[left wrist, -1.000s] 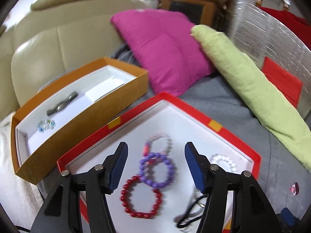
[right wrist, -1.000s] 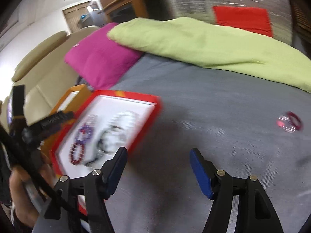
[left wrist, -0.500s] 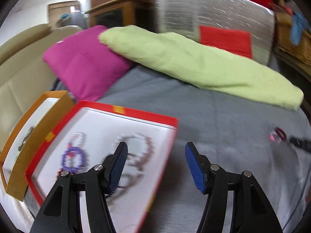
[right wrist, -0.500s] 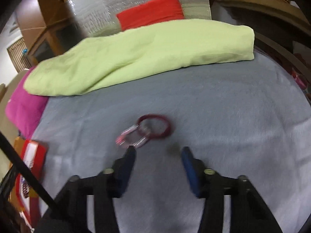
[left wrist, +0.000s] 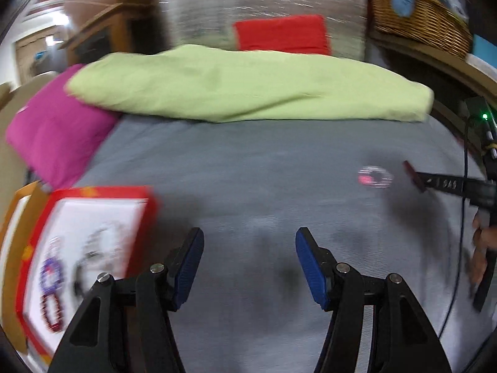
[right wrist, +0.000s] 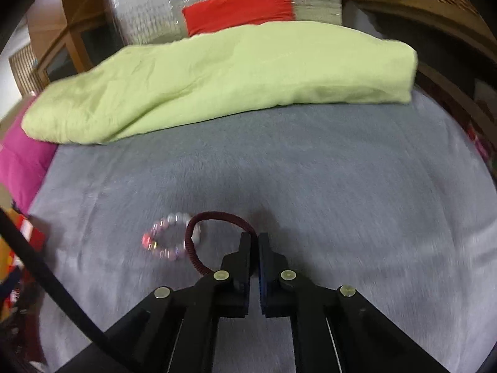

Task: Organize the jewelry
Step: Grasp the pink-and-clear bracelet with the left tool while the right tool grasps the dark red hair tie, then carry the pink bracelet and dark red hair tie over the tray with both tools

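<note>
In the right wrist view my right gripper (right wrist: 254, 239) is shut on a dark red hair band (right wrist: 217, 217) lying on the grey blanket (right wrist: 310, 171). A pale pink bead bracelet (right wrist: 169, 237) lies against the band's left side. In the left wrist view my left gripper (left wrist: 248, 245) is open and empty above the blanket. The red tray (left wrist: 146, 217) with several bracelets sits at its lower left. The bracelet and band (left wrist: 374, 177) show blurred at the right, with the right gripper (left wrist: 413, 176) beside them.
An orange box (left wrist: 18, 205) stands left of the red tray. A lime green bolster (right wrist: 217, 77), a magenta cushion (left wrist: 59, 130) and a red cushion (left wrist: 279, 34) lie along the back. A wicker basket (left wrist: 419, 15) sits at the upper right.
My right gripper has come down onto the dark red band and shut on it. My left gripper has swung right, away from the red tray, staying open.
</note>
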